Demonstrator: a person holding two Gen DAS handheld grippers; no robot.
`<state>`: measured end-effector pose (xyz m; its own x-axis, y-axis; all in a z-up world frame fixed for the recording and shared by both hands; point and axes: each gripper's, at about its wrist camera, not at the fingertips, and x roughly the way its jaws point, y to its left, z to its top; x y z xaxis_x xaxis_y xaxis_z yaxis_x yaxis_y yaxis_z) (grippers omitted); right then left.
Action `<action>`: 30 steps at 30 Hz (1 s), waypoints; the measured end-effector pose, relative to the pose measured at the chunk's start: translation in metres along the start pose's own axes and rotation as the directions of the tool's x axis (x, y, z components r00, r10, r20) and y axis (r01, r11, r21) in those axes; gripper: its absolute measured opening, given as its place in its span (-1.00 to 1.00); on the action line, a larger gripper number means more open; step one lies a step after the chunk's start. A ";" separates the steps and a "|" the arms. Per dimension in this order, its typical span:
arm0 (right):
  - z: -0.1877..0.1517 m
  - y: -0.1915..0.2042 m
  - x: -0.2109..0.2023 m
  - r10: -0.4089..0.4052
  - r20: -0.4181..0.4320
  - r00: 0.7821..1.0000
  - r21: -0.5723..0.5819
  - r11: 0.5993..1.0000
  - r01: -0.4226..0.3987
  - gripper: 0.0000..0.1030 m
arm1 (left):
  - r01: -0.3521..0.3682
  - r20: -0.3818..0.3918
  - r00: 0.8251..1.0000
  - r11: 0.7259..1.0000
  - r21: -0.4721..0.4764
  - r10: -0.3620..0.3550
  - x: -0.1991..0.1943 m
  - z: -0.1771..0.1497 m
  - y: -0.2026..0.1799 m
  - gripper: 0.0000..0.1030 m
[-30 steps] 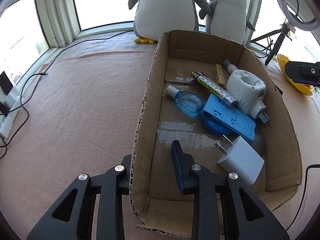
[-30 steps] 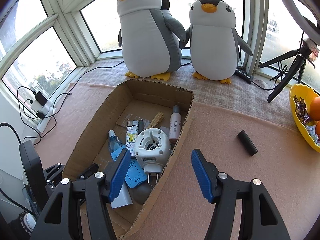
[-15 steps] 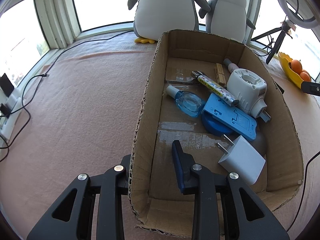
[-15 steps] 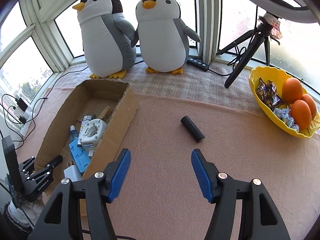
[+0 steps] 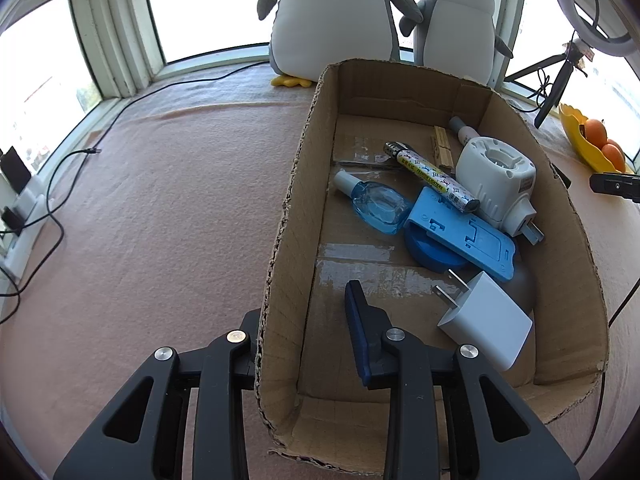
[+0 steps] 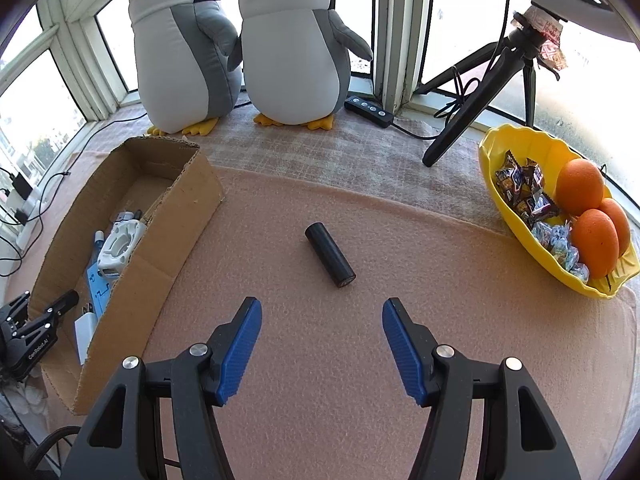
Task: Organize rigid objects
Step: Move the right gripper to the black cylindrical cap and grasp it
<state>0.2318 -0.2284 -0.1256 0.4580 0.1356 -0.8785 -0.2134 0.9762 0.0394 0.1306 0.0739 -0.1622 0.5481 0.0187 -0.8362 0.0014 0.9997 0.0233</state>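
Then held the right gripper wide open and empty, just short of the black tube lying flat on the pink mat, long side slanting from far left to near right.

The left gripper tilts steeply downward, its jaws a narrow gap apart. The right gripper also tilts downward, jaws spread wide with nothing between them.
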 end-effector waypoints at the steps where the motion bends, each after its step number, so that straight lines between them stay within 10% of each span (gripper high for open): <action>1: 0.002 0.000 0.003 0.003 -0.005 1.000 -0.004 1.000 -0.003 0.09 | 0.000 0.000 1.000 1.000 0.000 0.000 0.000 0.000 0.000 -0.42; 30: 0.039 -0.002 0.071 -0.003 -0.136 0.991 0.004 1.000 0.004 -0.09 | 0.000 0.000 1.000 1.000 -0.001 0.000 0.000 0.000 0.001 -0.41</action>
<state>0.2989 -0.2145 -0.1697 0.3375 0.1083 -0.9351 -0.2084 0.9773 0.0380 0.1301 0.0748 -0.1622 0.5482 0.0191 -0.8362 0.0000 0.9997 0.0229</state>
